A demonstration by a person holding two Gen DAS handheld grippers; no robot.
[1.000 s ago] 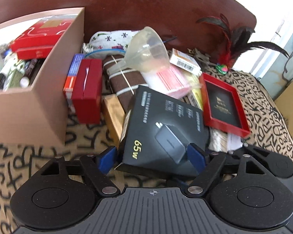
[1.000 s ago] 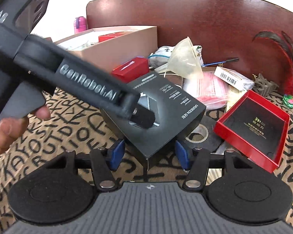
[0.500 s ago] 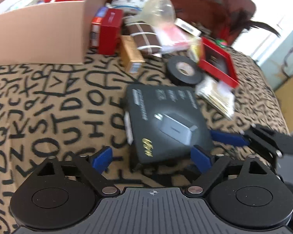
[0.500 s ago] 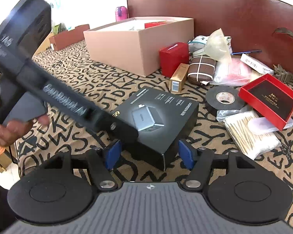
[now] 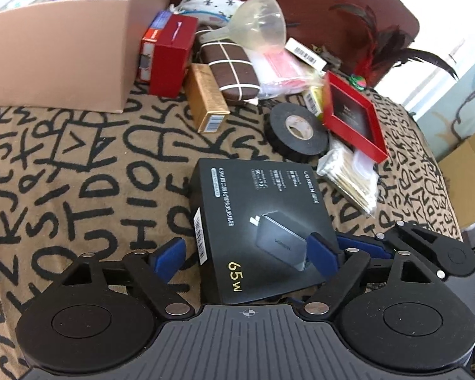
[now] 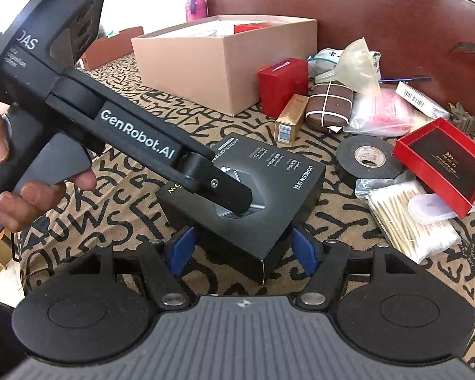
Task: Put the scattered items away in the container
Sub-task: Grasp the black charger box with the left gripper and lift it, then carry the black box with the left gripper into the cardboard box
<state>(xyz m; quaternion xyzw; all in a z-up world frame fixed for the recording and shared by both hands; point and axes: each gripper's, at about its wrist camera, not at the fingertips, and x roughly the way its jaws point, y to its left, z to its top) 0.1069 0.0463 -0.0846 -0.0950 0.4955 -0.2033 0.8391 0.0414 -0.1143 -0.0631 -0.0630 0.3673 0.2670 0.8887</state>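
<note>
Now that the black charger box (image 5: 262, 231) has been pulled out of the clutter and sits on bare patterned cloth, both grippers are letting it go. The left gripper (image 5: 247, 253) has its blue pads spread wide: the left pad stands clear of the box edge, and the right one lies against or over the box's right side, I can't tell which. Its jaws were just opening, then eased back a little. The right gripper (image 6: 242, 248) has also been opening, its pads set either side of the box's near corner with small gaps showing, so neither is clamped on it.

A second ago this box was propped up among the red box (image 5: 171, 53) and the funnel (image 5: 256, 22); now it lies flat, well apart from the pile, and the black tape roll (image 5: 296, 133) it covered is exposed.

The beige container (image 5: 63, 57) sits at the far left of the surface, already part filled. My read: this is a regrip, and the box wants a firmer hold before it is carried over.
</note>
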